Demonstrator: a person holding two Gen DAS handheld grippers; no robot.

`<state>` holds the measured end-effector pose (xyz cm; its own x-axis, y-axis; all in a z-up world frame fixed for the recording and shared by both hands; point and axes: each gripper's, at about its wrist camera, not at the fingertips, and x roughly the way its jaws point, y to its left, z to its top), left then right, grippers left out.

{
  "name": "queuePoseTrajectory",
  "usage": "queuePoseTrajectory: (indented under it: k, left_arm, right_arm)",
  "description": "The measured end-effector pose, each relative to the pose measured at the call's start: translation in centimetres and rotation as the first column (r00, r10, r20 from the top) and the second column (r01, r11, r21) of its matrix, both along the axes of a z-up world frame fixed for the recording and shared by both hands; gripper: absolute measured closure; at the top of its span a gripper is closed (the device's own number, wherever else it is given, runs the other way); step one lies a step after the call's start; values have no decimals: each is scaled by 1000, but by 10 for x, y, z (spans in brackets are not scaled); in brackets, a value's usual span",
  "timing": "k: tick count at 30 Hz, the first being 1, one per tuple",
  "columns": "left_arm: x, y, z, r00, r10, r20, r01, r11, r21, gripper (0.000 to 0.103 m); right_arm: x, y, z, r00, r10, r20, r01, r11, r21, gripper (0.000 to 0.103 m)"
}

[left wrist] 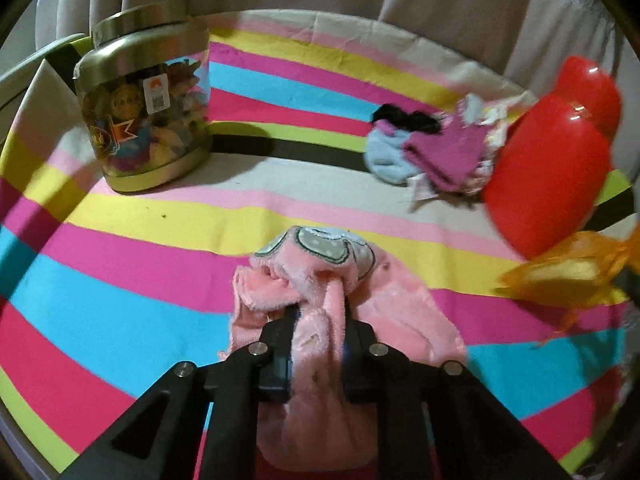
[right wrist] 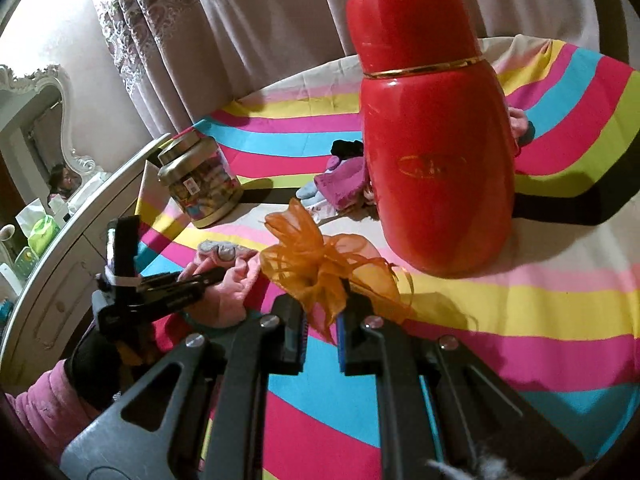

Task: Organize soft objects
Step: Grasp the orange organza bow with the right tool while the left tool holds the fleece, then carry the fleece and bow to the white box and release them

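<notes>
My left gripper [left wrist: 318,312] is shut on a fluffy pink sock [left wrist: 320,280] with a grey dotted patch, holding it over the striped cloth [left wrist: 120,312]. The sock also shows in the right wrist view [right wrist: 236,276], held by the left gripper [right wrist: 216,274]. My right gripper [right wrist: 322,312] is shut on an orange organza bow [right wrist: 320,256], which also shows in the left wrist view [left wrist: 568,268]. A pile of small soft items [left wrist: 424,152], purple, light blue and black, lies at the back by the red flask; it also shows in the right wrist view [right wrist: 340,180].
A tall red flask [right wrist: 432,152] stands right of centre, also in the left wrist view [left wrist: 552,160]. A gold-lidded jar [left wrist: 148,108] of wrapped sweets stands back left. Curtains [right wrist: 240,20] hang behind the table. A white dresser with a mirror [right wrist: 44,120] is at left.
</notes>
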<state>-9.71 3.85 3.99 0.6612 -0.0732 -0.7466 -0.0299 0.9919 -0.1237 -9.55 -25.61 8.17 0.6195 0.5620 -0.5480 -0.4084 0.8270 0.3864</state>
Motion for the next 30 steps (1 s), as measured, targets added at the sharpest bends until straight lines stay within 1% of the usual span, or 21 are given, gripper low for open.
queuePoseTrajectory:
  k: [6, 12, 22, 30]
  left_arm:
    - [-23, -30, 25, 998, -50, 30, 48, 996, 70, 86]
    - [-34, -40, 41, 996, -74, 54, 70, 995, 71, 86]
    - [-56, -31, 49, 996, -56, 70, 52, 997, 62, 86]
    - [-77, -10, 62, 994, -17, 103, 12, 999, 52, 86]
  right_arm:
    - [-4, 2, 1, 1000, 14, -3, -14, 999, 32, 89]
    - [-14, 8, 13, 999, 30, 29, -32, 999, 41, 89]
    - [-28, 14, 29, 996, 54, 67, -57, 997, 41, 89]
    - [-40, 35, 35, 989, 120, 82, -122, 992, 29, 89]
